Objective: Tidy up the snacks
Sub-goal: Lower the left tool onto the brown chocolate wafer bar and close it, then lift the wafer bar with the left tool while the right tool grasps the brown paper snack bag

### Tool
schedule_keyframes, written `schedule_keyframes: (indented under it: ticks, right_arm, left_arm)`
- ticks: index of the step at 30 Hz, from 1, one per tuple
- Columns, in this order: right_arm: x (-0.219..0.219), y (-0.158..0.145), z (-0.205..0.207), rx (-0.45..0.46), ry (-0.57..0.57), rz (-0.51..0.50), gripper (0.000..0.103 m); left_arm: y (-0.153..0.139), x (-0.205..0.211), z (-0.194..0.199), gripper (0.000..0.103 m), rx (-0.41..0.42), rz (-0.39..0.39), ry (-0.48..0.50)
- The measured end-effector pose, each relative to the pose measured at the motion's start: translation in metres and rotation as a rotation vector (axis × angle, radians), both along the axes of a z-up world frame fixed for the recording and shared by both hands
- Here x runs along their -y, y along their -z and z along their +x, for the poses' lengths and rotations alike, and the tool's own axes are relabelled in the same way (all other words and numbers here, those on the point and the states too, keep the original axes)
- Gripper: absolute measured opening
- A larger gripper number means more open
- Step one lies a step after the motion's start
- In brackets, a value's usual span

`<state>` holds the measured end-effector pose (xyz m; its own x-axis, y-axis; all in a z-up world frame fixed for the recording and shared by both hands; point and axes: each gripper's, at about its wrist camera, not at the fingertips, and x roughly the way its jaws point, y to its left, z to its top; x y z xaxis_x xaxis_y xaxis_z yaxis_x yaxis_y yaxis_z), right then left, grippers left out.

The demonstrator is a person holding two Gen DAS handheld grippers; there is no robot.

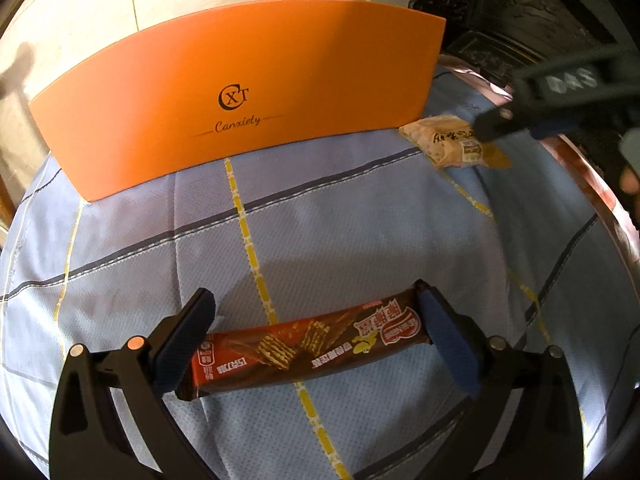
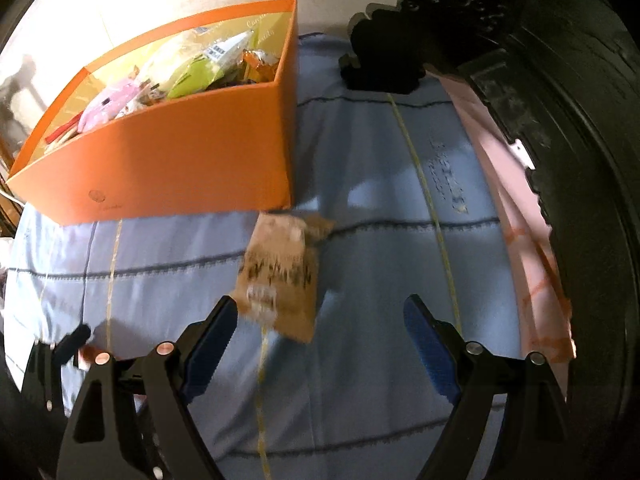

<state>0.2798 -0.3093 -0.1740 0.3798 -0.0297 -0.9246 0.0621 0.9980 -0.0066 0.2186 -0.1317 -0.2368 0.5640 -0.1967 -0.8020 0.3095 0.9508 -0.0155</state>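
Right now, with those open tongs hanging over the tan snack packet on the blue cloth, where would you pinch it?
Across its narrow middle, coming straight down from above. The tan packet lies flat on the cloth, so only its two long edges offer something to squeeze. The right gripper is open wider than the packet, though the orange box stands close behind.
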Motion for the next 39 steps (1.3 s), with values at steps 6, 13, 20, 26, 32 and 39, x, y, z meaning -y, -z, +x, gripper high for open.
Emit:
schedule_keyframes:
  ticks: [6, 13, 20, 26, 32, 39]
  right_arm:
    - [-0.019, 0.018, 0.023, -0.051, -0.014, -0.047, 0.085]
    - [-0.025, 0.037, 0.023, -0.102, -0.035, -0.046, 0.085]
    - [-0.012, 0.049, 0.017, -0.102, 0.029, 0.004, 0.094]
    - [-0.01, 0.05, 0.017, -0.097, 0.033, -0.004, 0.097]
    - [-0.023, 0.045, 0.014, -0.102, 0.019, -0.014, 0.097]
    - [-0.033, 0.041, 0.01, -0.105, 0.0, -0.024, 0.097]
  left_arm:
    - [-0.004, -0.007, -0.004, 0.062, 0.016, -0.048, 0.018]
    - [0.0, -0.008, -0.002, 0.099, -0.003, 0.002, -0.025]
    - [-0.005, 0.004, -0.028, 0.099, 0.032, 0.125, -0.138]
    - [-0.004, 0.002, -0.036, 0.099, 0.035, 0.098, -0.182]
    - [-0.009, -0.005, -0.03, 0.099, 0.04, 0.134, -0.173]
    - [-0.011, -0.032, -0.011, 0.099, -0.002, 0.116, -0.253]
